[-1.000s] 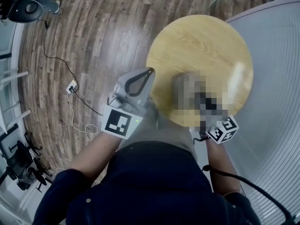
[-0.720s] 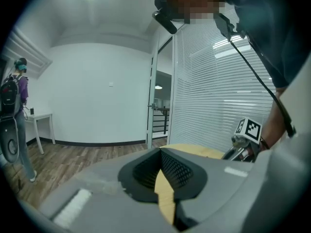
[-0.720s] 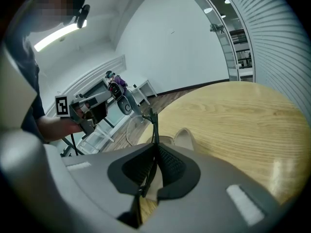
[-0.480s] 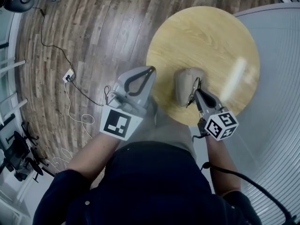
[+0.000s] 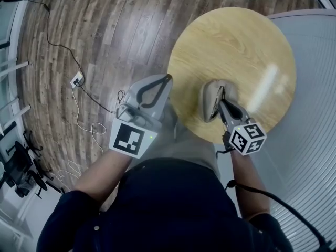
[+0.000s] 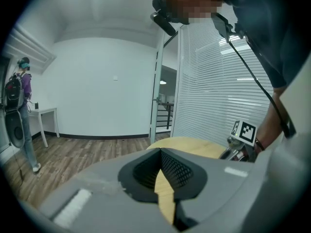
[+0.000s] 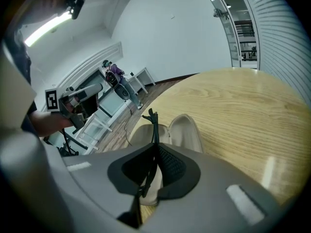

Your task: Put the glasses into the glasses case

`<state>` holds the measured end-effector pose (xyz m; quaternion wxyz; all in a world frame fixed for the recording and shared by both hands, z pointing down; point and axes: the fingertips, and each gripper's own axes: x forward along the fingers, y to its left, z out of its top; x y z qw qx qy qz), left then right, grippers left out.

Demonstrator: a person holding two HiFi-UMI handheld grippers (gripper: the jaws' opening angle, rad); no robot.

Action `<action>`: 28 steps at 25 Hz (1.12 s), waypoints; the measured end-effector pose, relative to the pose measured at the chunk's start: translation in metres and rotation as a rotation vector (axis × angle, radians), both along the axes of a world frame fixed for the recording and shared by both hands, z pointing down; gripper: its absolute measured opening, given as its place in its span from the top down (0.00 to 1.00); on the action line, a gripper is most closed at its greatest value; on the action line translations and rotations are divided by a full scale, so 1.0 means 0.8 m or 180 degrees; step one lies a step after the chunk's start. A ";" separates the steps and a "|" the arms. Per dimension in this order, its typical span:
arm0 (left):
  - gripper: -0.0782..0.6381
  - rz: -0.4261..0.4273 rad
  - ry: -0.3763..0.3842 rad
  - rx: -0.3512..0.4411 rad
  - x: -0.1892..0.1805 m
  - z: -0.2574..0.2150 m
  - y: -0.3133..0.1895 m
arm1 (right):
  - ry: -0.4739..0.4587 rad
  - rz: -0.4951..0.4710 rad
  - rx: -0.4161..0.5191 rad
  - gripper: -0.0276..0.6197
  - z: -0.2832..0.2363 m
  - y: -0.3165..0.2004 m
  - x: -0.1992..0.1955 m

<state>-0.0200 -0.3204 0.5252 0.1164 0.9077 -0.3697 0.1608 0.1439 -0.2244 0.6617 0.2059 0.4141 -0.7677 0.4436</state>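
The glasses [image 7: 153, 125] (seen edge-on) are pinched in the right hand-held gripper [image 5: 222, 105] over the open glasses case [image 7: 187, 130] on the round counter [image 5: 236, 46]. The left hand-held gripper [image 5: 167, 80], jaws together and empty, hovers beside the counter's edge.

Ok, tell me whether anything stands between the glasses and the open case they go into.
Nothing visible does. The right hand-held gripper holds the glasses over the open glasses case on the round table, and nothing shows in the gap between them or in the case's visible hollow.
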 end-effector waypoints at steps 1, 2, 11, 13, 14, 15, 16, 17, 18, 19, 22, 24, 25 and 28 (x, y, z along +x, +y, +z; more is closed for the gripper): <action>0.88 -0.0004 -0.0002 -0.0005 -0.001 0.003 -0.002 | 0.0011 -0.0011 -0.0030 0.91 0.004 0.000 -0.002; 0.88 -0.0005 -0.0002 -0.0007 -0.002 0.005 -0.003 | 0.0027 -0.0026 -0.0060 0.91 0.006 -0.001 -0.003; 0.88 -0.0055 0.0003 -0.0044 -0.014 0.015 -0.009 | 0.0311 -0.0272 -0.0243 0.91 0.019 0.005 -0.011; 0.88 -0.0092 0.0018 -0.0058 -0.021 0.018 -0.011 | 0.0411 -0.0376 -0.0270 0.91 0.018 0.006 -0.012; 0.88 -0.0109 0.0031 -0.0057 -0.024 0.018 -0.014 | 0.0450 -0.0427 -0.0290 0.91 0.017 0.006 -0.013; 0.88 -0.0124 0.0045 -0.0053 -0.026 0.016 -0.015 | 0.0476 -0.0469 -0.0315 0.91 0.016 0.007 -0.014; 0.88 -0.0137 0.0058 -0.0053 -0.027 0.015 -0.017 | 0.0489 -0.0497 -0.0347 0.91 0.015 0.007 -0.015; 0.88 -0.0150 0.0070 -0.0060 -0.028 0.014 -0.018 | 0.0492 -0.0512 -0.0384 0.91 0.016 0.008 -0.016; 0.88 -0.0164 0.0084 -0.0067 -0.028 0.014 -0.020 | 0.0495 -0.0523 -0.0423 0.91 0.017 0.008 -0.016; 0.88 -0.0179 0.0099 -0.0067 -0.029 0.014 -0.023 | 0.0507 -0.0542 -0.0458 0.91 0.020 0.008 -0.017; 0.88 -0.0225 0.0106 -0.0057 -0.035 0.016 -0.026 | 0.0609 -0.0652 -0.0516 0.91 0.027 0.010 -0.020; 0.88 -0.0265 0.0093 -0.0071 -0.042 0.020 -0.025 | 0.0658 -0.0698 -0.0559 0.91 0.030 0.013 -0.023; 0.88 -0.0286 0.0091 -0.0085 -0.046 0.023 -0.024 | 0.0674 -0.0711 -0.0587 0.91 0.031 0.013 -0.024; 0.88 -0.0341 0.0096 -0.0102 -0.055 0.029 -0.022 | 0.0713 -0.0776 -0.0668 0.91 0.041 0.014 -0.029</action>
